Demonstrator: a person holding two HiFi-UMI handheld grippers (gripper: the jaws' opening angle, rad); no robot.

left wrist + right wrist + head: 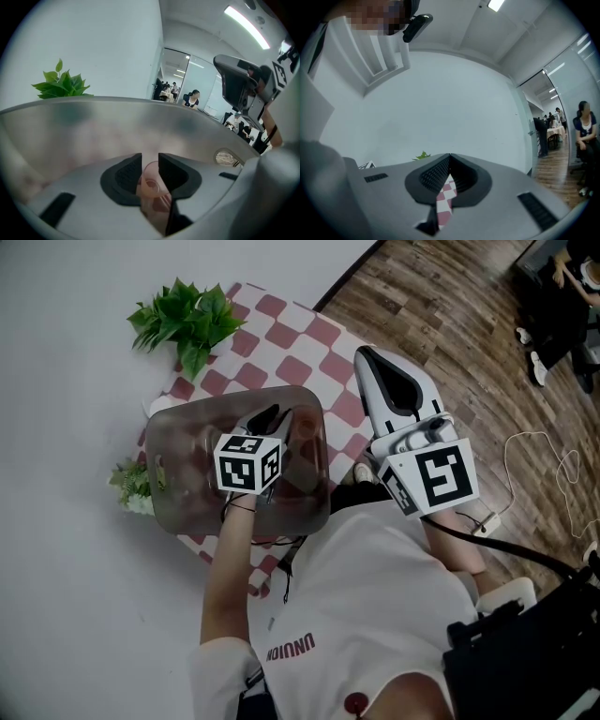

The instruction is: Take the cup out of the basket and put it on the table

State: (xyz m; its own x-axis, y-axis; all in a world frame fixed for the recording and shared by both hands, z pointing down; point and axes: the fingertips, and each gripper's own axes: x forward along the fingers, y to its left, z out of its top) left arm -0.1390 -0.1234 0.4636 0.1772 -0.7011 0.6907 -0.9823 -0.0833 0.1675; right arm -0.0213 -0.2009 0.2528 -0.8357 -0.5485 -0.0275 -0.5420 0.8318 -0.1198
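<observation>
A translucent grey basket point(178, 507) stands on the red-and-white checked table point(292, 345). My left gripper point(272, 418) reaches down inside it. In the left gripper view its jaws point(150, 163) are closed on the wall of a pale pink see-through cup point(152, 183), with the basket's wall point(93, 126) rising right behind. The head view hides the cup under the gripper. My right gripper point(364, 354) hangs above the table's right edge, apart from the basket. Its jaws point(450, 158) meet at the tips with nothing between them.
A leafy green plant point(187, 320) stands on the table behind the basket, and a smaller plant point(131, 484) sits at the basket's left side. A white wall lies to the left. Wooden floor point(469, 324) with a loose white cable point(544, 465) lies to the right.
</observation>
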